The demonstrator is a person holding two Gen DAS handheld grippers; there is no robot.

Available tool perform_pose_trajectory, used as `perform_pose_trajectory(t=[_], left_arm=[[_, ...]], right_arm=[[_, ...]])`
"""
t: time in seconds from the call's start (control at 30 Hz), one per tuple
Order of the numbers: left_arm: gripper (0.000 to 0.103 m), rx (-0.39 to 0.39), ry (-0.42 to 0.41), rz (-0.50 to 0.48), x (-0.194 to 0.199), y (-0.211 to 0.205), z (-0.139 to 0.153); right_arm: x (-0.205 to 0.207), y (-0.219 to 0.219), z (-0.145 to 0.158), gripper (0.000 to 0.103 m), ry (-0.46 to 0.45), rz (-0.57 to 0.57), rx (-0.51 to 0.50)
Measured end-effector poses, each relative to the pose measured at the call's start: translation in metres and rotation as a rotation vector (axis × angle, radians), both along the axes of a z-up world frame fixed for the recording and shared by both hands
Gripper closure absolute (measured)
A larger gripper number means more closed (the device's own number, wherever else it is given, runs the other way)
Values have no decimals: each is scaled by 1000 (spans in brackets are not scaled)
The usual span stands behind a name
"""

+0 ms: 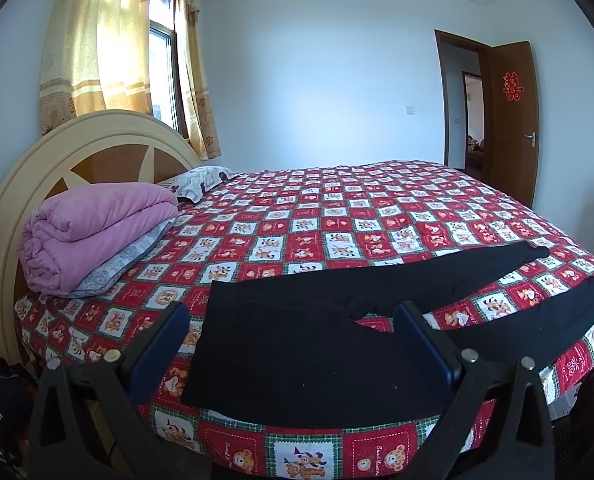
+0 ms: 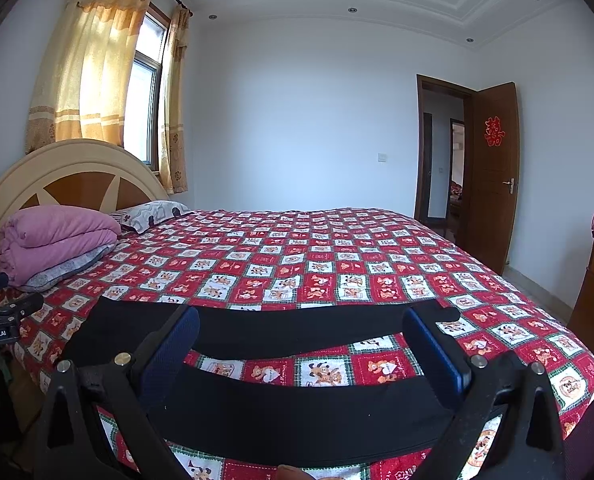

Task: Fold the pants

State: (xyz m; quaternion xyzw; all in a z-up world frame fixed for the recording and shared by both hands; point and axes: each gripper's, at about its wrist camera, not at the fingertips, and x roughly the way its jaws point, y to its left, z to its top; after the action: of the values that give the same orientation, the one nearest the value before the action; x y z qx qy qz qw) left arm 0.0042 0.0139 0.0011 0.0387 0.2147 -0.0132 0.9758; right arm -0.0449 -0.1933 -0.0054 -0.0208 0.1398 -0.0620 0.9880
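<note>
Black pants (image 1: 297,344) lie flat on the bed's checked cartoon bedspread (image 1: 337,216), along the near edge — waist toward the headboard (image 1: 57,152), legs splayed apart in a V with bedspread showing between them. Not folded yet.

Left hand-held gripper (image 1: 293,332) hovers over the waist and seat, jaws wide apart, gripping nothing. Right hand-held gripper (image 2: 301,340) sits over the legs, also spread wide and empty.

Risks as I see them:
- Near leg runs right along the mattress edge — a one-sided pull could drag it off the bed.
- Fabric looks thin and stretchy; a pinch may catch only the top layer, or grab bedspread with it, so the fold lifts the cover too.
- Legs aren't aligned; folding one over the other from this V likely gives a skewed stack unless the cuffs are matched.
- Black on black hides the seams — hard to judge the crotch line.

Pink folded quilt (image 1: 97,232) and pillow (image 1: 201,180) sit well clear.
</note>
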Motion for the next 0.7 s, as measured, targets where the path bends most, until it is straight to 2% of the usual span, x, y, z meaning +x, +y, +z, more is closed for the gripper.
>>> perform_pose_trajectory(t=[0.7], left_arm=[[0, 2, -1, 0, 0, -1, -1]], right_arm=[[0, -3, -2, 1, 3, -2, 0]])
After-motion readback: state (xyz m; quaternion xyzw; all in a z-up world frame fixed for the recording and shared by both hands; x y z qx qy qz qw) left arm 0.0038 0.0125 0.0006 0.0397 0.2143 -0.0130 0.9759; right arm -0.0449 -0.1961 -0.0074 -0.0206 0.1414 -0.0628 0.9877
